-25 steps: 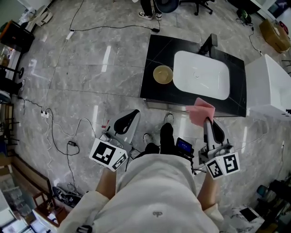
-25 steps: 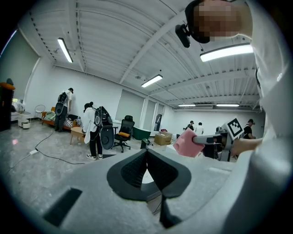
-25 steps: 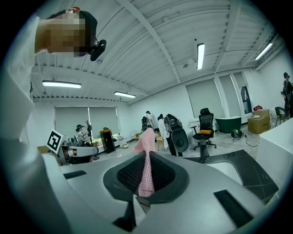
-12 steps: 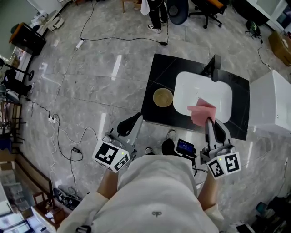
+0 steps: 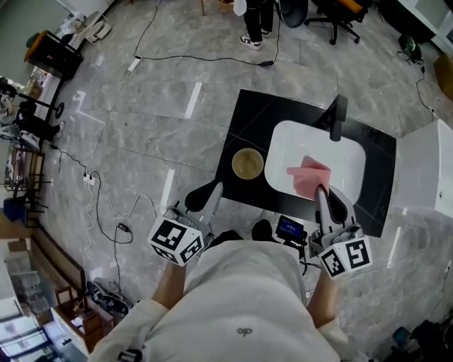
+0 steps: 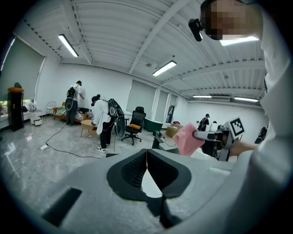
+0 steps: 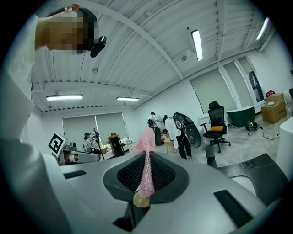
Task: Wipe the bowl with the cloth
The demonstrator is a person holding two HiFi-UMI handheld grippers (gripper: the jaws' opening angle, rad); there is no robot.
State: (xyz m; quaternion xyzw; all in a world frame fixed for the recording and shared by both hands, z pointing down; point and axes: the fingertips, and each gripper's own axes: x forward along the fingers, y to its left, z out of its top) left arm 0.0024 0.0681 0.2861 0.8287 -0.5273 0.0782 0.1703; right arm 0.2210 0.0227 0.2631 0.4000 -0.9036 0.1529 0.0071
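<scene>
A tan bowl (image 5: 248, 164) sits on the black counter (image 5: 249, 117), left of the white sink (image 5: 340, 145). My right gripper (image 5: 320, 189) is shut on a pink cloth (image 5: 309, 177), which hangs over the sink's near part. In the right gripper view the cloth (image 7: 146, 167) is pinched between the jaws and stands up past them. My left gripper (image 5: 215, 188) is shut and empty, near the counter's front edge, just below and left of the bowl. The left gripper view shows its jaws closed (image 6: 146, 157), with the cloth (image 6: 185, 140) off to the right.
A black faucet (image 5: 335, 116) rises at the sink's far edge. A white cabinet (image 5: 425, 177) stands right of the counter. Cables (image 5: 106, 205) trail over the grey floor at left. A person (image 5: 256, 20) and office chairs (image 5: 338, 13) are beyond the counter.
The person has stepped closer to the counter. Both grippers have moved forward; the cloth went from the counter's front edge to over the sink. Jaws unchanged.
</scene>
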